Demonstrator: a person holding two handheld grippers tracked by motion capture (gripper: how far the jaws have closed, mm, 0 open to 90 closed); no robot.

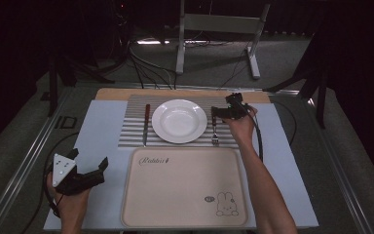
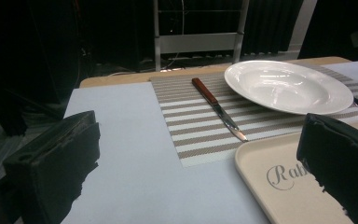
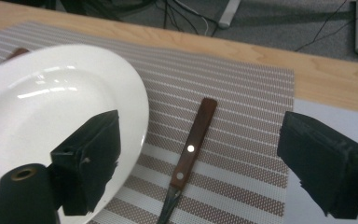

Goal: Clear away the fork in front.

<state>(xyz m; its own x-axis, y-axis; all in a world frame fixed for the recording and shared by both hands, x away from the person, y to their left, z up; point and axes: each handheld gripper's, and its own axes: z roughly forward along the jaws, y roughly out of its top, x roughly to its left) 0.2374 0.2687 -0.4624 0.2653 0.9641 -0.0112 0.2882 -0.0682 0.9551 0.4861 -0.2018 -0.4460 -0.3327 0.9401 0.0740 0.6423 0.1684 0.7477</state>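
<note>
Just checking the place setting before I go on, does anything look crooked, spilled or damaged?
Nothing stands out. The plate sits centred on the striped placemat, the knife lies straight to its left and the fork to its right, under the right gripper. The tray looks clean, with no spills or damage.

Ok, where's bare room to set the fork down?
The beige tray is bare throughout. The blue mat is free left of the knife. It is crowded on the striped placemat: plate, fork under the open right gripper.
</note>
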